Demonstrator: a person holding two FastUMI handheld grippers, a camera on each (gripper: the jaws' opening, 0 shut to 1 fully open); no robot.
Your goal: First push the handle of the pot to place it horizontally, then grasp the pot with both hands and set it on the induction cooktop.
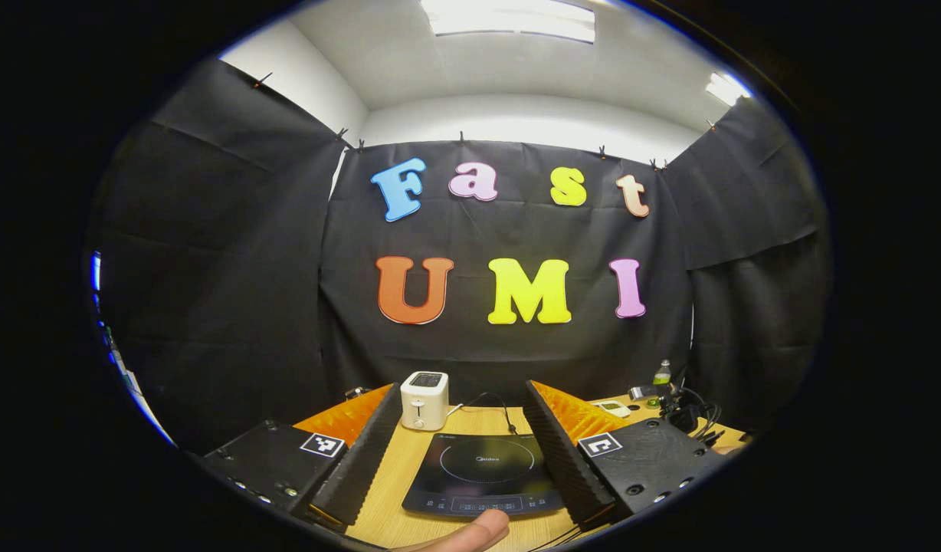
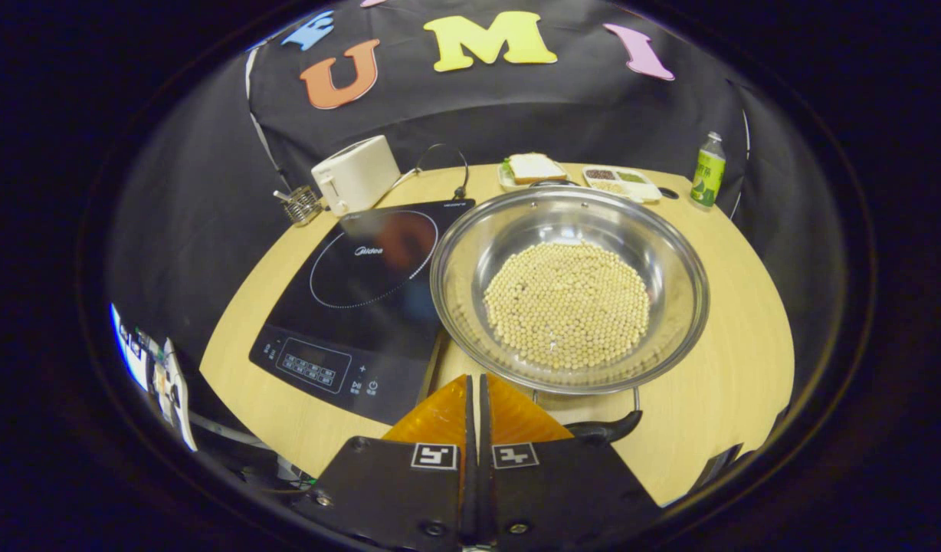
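Pushing comes first: your right gripper [image 2: 474, 391], jaws pressed together, sits beside the black near handle [image 2: 604, 429] of the steel pot of beans [image 2: 568, 287], right of the black induction cooktop [image 2: 363, 295]. Left gripper [image 1: 463, 429] waits, jaws spread, over the cooktop. Next, nudge that handle sideways.

Left gripper view: low, near-level, facing the back wall, cooktop [image 1: 482, 475] close at 6 o'clock. Right gripper view: higher, tilted down over the surface [image 2: 746, 307]. Shared: cooktop [image 2: 355, 307], toaster [image 1: 424, 400].

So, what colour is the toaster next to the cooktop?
The toaster is white, seen best in the right gripper view.
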